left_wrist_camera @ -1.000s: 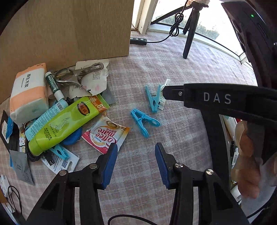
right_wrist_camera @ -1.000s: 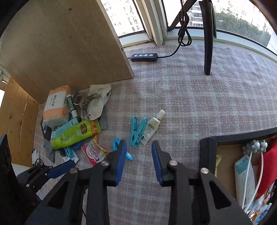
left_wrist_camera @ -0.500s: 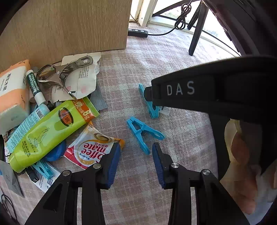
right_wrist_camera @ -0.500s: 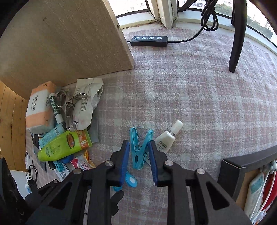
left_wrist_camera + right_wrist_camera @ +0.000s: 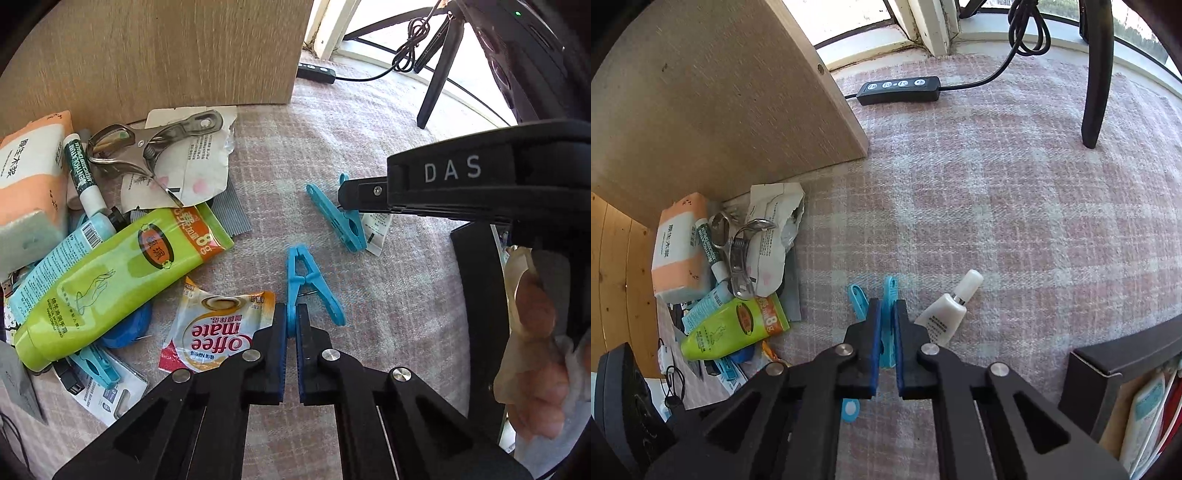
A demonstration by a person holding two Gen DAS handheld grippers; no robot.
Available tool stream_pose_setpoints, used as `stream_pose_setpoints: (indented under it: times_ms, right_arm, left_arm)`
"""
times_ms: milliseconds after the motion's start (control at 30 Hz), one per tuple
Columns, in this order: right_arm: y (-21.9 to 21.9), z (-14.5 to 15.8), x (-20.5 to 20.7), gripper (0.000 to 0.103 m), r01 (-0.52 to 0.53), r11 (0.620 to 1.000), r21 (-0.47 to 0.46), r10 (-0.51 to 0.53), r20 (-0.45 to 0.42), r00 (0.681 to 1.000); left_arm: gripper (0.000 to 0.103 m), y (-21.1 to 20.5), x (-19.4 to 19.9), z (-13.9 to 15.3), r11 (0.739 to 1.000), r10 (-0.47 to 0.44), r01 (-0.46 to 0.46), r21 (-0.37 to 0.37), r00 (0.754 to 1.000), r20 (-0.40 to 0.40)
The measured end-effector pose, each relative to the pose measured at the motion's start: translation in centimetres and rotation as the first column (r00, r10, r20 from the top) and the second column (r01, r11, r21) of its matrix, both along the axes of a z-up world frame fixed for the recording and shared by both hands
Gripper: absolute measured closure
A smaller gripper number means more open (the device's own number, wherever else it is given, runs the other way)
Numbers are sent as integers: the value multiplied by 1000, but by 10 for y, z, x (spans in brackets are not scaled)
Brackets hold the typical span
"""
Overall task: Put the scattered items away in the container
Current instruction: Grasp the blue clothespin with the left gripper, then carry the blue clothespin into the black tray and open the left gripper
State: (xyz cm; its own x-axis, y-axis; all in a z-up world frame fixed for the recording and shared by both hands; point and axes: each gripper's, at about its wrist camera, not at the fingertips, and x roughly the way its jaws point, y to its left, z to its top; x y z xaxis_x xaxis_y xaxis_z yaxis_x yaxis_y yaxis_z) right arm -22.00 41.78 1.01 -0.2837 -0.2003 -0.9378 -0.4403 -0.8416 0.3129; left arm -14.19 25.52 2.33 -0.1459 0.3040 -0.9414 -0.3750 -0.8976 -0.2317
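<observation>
Two blue clothes pegs lie on the pink checked cloth. My left gripper (image 5: 291,328) is shut on one leg of the near blue peg (image 5: 308,282), which still rests on the cloth. My right gripper (image 5: 885,345) is shut on the far blue peg (image 5: 888,295); it also shows in the left wrist view (image 5: 340,221) under the right gripper's finger. A small white tube (image 5: 947,314) lies just right of that peg. The dark container (image 5: 1123,358) stands at the right with items inside.
A pile lies at the left: green tube (image 5: 110,273), Coffee-mate sachet (image 5: 214,328), metal clip (image 5: 147,144), orange tissue pack (image 5: 26,166), torn white packet (image 5: 195,162). A wooden board (image 5: 720,92) stands behind. A black cable controller (image 5: 899,88) and tripod leg (image 5: 1095,74) are farther back.
Both grippers moved forward and down and closed: the left onto the near blue peg, the right onto the far blue peg. The near peg has turned on the cloth.
</observation>
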Motion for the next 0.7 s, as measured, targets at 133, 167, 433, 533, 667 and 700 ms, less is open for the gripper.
stream_pose_setpoints:
  times_ms: [133, 167, 433, 533, 667, 700]
  right_arm:
    - [2, 7, 0, 97, 8, 1000, 3, -8, -13, 1000]
    - [3, 9, 3, 97, 13, 1000, 2, -13, -18, 1000]
    - [10, 44, 25, 97, 26, 1000, -10, -27, -74, 997]
    - [18, 54, 44, 97, 51, 999, -5, -51, -91, 995]
    - [31, 69, 79, 97, 81, 997, 12, -79, -115, 990]
    - [34, 74, 88, 97, 91, 996, 22, -88, -121, 989]
  left_arm:
    - [100, -2, 4, 9, 1000, -4, 4, 5, 1000, -21]
    - [100, -4, 5, 12, 1000, -5, 5, 4, 1000, -27]
    - [100, 0, 32, 43, 1000, -12, 14, 19, 997, -74]
    - [100, 6, 39, 55, 999, -31, 34, 37, 996, -87]
    - [100, 33, 55, 72, 993, -83, 90, 70, 991, -101]
    - [100, 43, 59, 75, 991, -100, 108, 75, 989, -105]
